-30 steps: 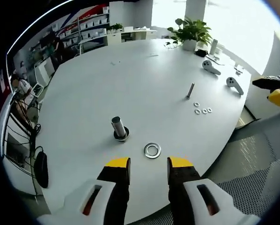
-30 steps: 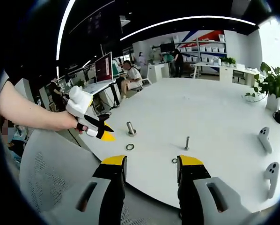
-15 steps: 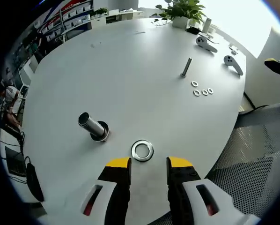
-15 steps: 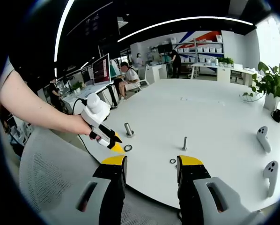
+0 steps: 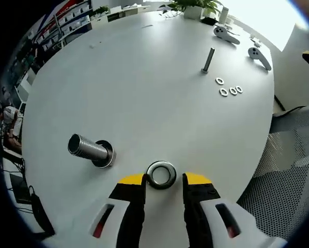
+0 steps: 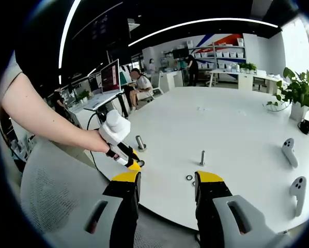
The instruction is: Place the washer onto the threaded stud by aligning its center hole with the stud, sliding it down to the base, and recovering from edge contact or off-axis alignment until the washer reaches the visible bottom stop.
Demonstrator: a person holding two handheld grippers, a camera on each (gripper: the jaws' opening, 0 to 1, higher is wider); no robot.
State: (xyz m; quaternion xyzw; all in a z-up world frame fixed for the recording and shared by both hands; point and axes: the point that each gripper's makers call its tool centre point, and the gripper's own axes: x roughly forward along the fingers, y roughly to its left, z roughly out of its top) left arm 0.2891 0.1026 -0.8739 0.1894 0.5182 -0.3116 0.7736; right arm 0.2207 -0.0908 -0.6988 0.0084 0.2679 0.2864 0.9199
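White table [image 5: 144, 77] bears stud [image 5: 90, 150]; washer [image 5: 161, 174] lies between spread left gripper [image 5: 164, 180] jaws, right gripper [image 6: 166, 179] gaping

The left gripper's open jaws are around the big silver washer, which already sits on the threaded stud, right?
No. In the left gripper view, the big silver washer lies flat on the white table, apart from the threaded stud. The left gripper does bracket it, jaws open.

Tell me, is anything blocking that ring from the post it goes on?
Nothing visible. The washer lies flat on the table, between the left claw tips. The stud stands nearby, with bare tabletop between them.
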